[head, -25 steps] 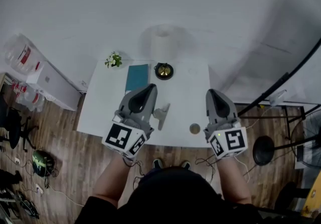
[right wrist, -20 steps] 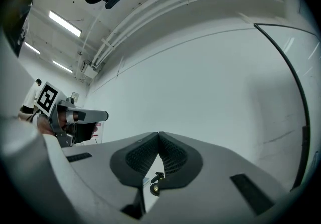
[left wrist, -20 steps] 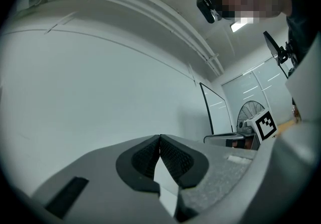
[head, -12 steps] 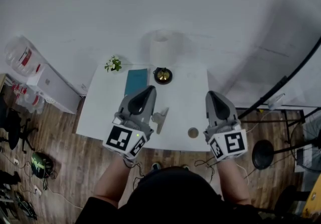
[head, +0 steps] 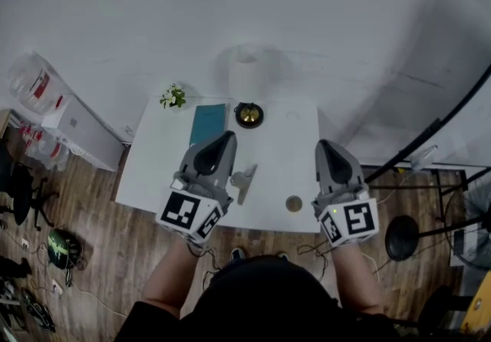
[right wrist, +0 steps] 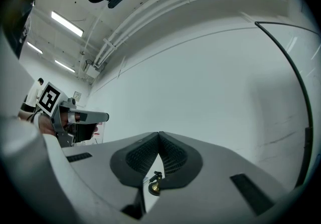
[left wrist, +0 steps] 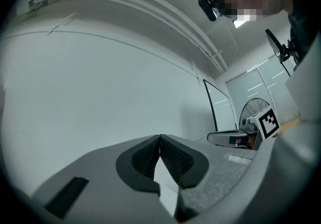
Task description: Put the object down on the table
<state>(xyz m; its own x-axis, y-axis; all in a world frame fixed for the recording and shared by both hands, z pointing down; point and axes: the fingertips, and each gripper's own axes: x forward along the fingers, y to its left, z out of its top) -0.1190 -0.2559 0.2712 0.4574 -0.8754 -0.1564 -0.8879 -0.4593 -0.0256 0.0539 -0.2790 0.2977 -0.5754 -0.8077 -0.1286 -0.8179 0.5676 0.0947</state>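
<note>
Seen from the head view, both grippers hang above a white table [head: 280, 141]. My left gripper [head: 228, 138] is shut and holds nothing; its pads meet in the left gripper view [left wrist: 159, 138]. My right gripper [head: 325, 146] is shut too and also empty, with its pads together in the right gripper view [right wrist: 159, 134]. On the table lie a grey angled object [head: 245, 178] beside the left gripper and a small round brownish disc [head: 294, 203] near the front edge. A brass bell [head: 248, 113] stands at the back and shows below the right jaws as the bell [right wrist: 155, 184].
A teal book [head: 208, 122] and a small potted plant [head: 173, 96] sit at the table's back left. A white paper roll [head: 247, 72] stands behind the table. Water jugs [head: 31, 83] are at the left; a black stand [head: 404, 231] and a slanted pole are at the right.
The table and its objects have drifted slightly up and left in the head view. Both grippers stay shut and in about the same place.
</note>
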